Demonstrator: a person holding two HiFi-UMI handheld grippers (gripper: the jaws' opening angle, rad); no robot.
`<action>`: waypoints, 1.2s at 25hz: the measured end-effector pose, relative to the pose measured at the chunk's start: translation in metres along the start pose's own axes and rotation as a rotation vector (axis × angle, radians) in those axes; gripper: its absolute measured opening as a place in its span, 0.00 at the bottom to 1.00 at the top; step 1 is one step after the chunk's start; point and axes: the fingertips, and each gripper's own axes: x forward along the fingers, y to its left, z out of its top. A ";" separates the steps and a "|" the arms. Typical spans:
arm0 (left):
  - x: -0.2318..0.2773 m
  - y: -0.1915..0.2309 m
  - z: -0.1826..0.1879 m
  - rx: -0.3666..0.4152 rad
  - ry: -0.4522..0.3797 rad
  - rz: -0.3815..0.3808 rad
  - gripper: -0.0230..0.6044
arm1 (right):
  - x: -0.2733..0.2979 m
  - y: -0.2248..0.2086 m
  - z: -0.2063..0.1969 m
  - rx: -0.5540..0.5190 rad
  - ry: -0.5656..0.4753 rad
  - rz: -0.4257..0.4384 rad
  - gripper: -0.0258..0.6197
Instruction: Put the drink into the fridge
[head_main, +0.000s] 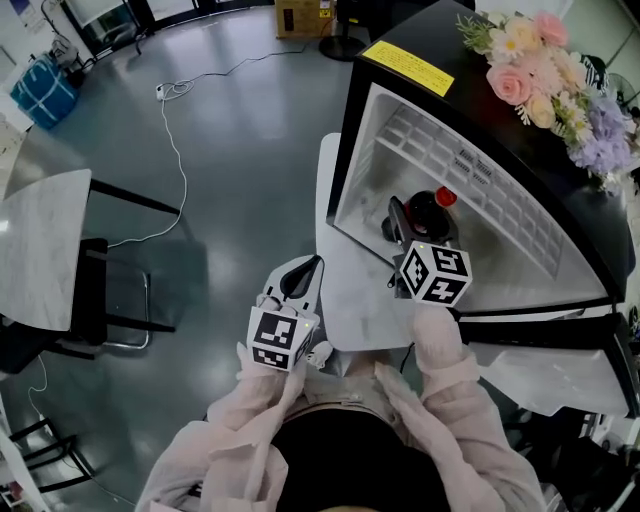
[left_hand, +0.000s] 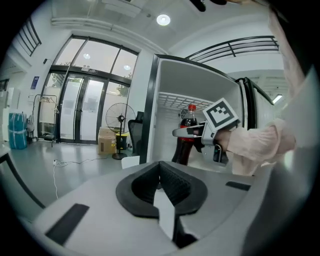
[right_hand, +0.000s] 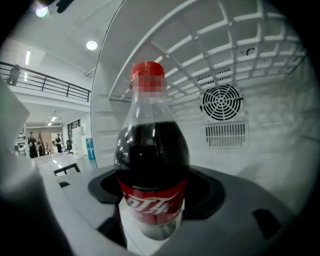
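A cola bottle (right_hand: 152, 165) with a red cap and red label stands upright between the jaws of my right gripper (right_hand: 152, 205), which is shut on its lower body. In the head view the bottle (head_main: 432, 208) and the right gripper (head_main: 412, 222) are inside the open black fridge (head_main: 480, 60), over its white floor and in front of the wire shelf (head_main: 450, 150). The left gripper view shows the bottle (left_hand: 186, 135) held level in the fridge opening. My left gripper (head_main: 300, 278) hangs outside to the left of the fridge, its black pads (left_hand: 172, 182) together with nothing in them.
The fridge's back wall has a round fan grille (right_hand: 221, 102). A bouquet of flowers (head_main: 545, 80) lies on the fridge top. A grey table (head_main: 40, 250) and a chair (head_main: 120, 290) stand at left, and a white cable (head_main: 175, 150) runs over the grey floor. A floor fan (left_hand: 119, 120) and a cardboard box (left_hand: 106, 140) are farther off.
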 end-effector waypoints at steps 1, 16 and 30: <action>-0.003 0.001 -0.001 0.000 0.001 0.007 0.05 | 0.006 0.000 0.001 0.004 0.001 0.004 0.52; -0.019 0.018 -0.009 -0.029 0.004 0.099 0.05 | 0.066 -0.007 0.002 -0.074 0.035 0.038 0.52; -0.017 0.020 -0.004 -0.018 -0.002 0.092 0.05 | 0.069 -0.010 0.004 -0.061 -0.018 0.044 0.53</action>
